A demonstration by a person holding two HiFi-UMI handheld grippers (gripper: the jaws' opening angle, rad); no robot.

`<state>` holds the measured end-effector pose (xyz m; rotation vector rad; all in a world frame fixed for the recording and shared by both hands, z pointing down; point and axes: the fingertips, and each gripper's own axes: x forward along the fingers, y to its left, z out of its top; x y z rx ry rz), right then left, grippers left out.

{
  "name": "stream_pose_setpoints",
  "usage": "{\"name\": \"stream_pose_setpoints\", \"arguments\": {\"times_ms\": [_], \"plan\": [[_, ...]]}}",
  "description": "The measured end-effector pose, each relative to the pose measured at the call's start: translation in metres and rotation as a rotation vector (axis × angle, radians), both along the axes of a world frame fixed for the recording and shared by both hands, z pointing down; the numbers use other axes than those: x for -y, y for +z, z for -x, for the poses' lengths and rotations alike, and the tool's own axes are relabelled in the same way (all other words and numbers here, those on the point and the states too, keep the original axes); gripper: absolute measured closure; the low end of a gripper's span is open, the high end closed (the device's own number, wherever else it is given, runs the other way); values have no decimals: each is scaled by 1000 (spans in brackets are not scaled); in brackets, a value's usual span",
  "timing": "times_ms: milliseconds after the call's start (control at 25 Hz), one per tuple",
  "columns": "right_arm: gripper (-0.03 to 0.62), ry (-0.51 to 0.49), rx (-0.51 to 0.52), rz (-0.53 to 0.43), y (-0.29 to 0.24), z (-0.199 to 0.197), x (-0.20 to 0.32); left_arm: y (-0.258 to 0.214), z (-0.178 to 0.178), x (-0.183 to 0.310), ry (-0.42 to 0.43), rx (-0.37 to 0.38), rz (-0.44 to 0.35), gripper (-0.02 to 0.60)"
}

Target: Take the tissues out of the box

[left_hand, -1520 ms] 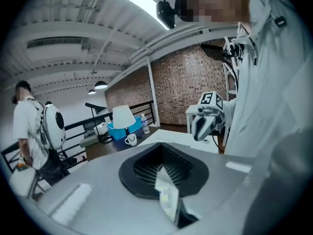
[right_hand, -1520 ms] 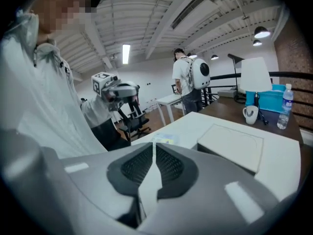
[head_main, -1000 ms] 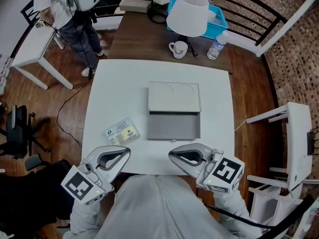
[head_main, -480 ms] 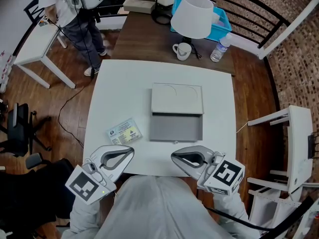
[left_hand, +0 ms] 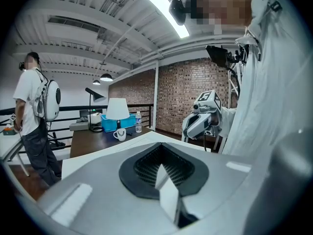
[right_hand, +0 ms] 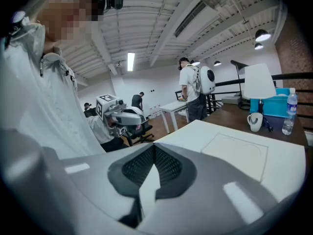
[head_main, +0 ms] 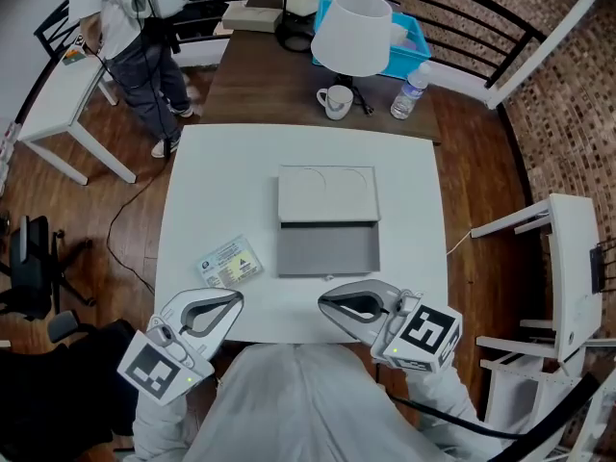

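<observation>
A flat tissue box (head_main: 327, 221), white on top with a grey near face, lies shut in the middle of the white table (head_main: 414, 191); no tissue shows. In the right gripper view the tissue box (right_hand: 239, 153) lies ahead to the right. My left gripper (head_main: 236, 299) and right gripper (head_main: 324, 303) hover side by side over the table's near edge, short of the box, both shut and holding nothing. Each one faces the other: the right gripper (left_hand: 203, 119) shows in the left gripper view, the left gripper (right_hand: 120, 115) in the right gripper view.
A small printed packet (head_main: 231, 261) lies left of the box. Behind the white table a dark table carries a lamp (head_main: 354, 32), a mug (head_main: 335, 101), a water bottle (head_main: 407, 94) and a blue bin (head_main: 409, 41). A person (head_main: 125, 27) stands at back left; a white chair (head_main: 568, 277) is on the right.
The head view has shifted a little, so the table sits slightly lower and to the left. Both grippers stay shut at the near edge.
</observation>
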<state>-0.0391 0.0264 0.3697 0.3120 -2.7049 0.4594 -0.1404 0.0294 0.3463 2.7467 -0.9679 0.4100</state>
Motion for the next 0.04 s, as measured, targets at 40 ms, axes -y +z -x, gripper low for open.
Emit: {"name": "stream_pose_setpoints", "arguments": {"times_ms": [40], "plan": [[592,-10,6,0,0,5,0,-2,5,-1,-17,-1,0,568]]}}
